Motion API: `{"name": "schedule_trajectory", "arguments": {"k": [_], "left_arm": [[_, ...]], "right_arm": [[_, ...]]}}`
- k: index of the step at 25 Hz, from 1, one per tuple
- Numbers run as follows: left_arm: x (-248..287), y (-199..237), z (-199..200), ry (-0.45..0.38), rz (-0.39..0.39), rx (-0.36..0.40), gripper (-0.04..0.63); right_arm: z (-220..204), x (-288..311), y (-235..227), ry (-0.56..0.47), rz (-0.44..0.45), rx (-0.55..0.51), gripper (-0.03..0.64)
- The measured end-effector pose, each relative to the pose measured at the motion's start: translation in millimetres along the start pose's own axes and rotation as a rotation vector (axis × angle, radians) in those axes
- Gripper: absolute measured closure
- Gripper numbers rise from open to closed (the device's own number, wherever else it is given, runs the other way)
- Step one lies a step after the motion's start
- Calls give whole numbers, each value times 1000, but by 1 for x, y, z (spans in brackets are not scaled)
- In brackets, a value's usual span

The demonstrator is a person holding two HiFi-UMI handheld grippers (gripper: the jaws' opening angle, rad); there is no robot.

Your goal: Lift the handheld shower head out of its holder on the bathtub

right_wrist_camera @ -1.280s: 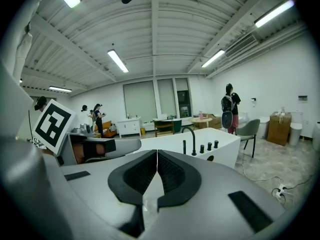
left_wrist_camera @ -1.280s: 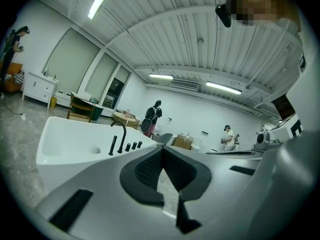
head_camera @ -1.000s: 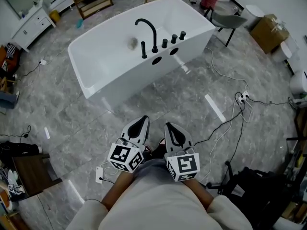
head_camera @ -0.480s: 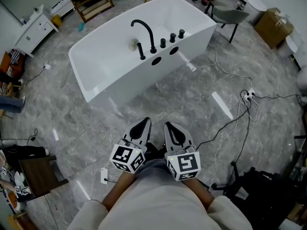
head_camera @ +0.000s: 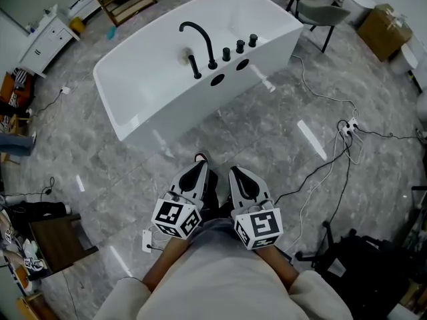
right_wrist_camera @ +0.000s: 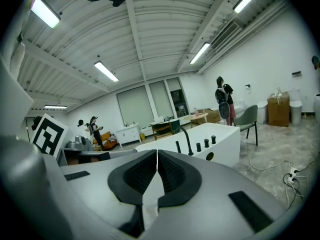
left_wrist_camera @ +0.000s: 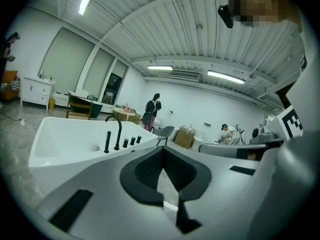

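You stand nearer the bathtub (head_camera: pixel 150 102) now; left tool (head_camera: pixel 197 171) and right tool (head_camera: pixel 238 177) pressed together, empty; shower head (head_camera: pixel 194 67) well apart.

Glossy white bathtub (head_camera: pixel 157 95) shining smooth, matt black spout (head_camera: pixel 208 44) and handheld shower head (head_camera: pixel 194 67) looking like coated metal, polished grey stone-look floor (head_camera: pixel 267 135) reflecting light, brown cardboard box (head_camera: pixel 383 31) sitting dull.

The left gripper (left_wrist_camera: pixel 162 153) has its jaws together, with nothing between them. Well beyond it stands the white bathtub (left_wrist_camera: pixel 55 151). On the tub's rim the handheld shower head (left_wrist_camera: pixel 107 141) stands upright just beside the black arched faucet (left_wrist_camera: pixel 117 130) and three black knobs (left_wrist_camera: pixel 132 141). Farther back, a person (left_wrist_camera: pixel 151 110) stands near a grey chair (left_wrist_camera: pixel 164 132).
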State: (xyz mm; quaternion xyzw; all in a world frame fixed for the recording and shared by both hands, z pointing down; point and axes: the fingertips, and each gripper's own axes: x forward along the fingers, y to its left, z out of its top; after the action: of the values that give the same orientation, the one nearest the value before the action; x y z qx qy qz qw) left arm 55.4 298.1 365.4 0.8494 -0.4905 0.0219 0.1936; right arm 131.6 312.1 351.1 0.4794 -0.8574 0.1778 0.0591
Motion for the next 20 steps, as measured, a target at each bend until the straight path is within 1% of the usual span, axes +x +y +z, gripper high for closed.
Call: {"name": "schedule_trajectory", "arguments": {"k": [4, 11, 16, 20], "left_arm": [[17, 9, 7, -7, -12, -8, 597], [51, 35, 32, -23, -34, -5, 597], [74, 61, 50, -28, -39, -20, 597], [94, 83, 63, -24, -47, -27, 597]], "right_arm": [[9, 18, -9, 3, -2, -16, 598], [23, 60, -17, 26, -4, -42, 598], [34, 96, -20, 45, -2, -47, 598], [36, 126, -19, 84, 20, -45, 598]]}}
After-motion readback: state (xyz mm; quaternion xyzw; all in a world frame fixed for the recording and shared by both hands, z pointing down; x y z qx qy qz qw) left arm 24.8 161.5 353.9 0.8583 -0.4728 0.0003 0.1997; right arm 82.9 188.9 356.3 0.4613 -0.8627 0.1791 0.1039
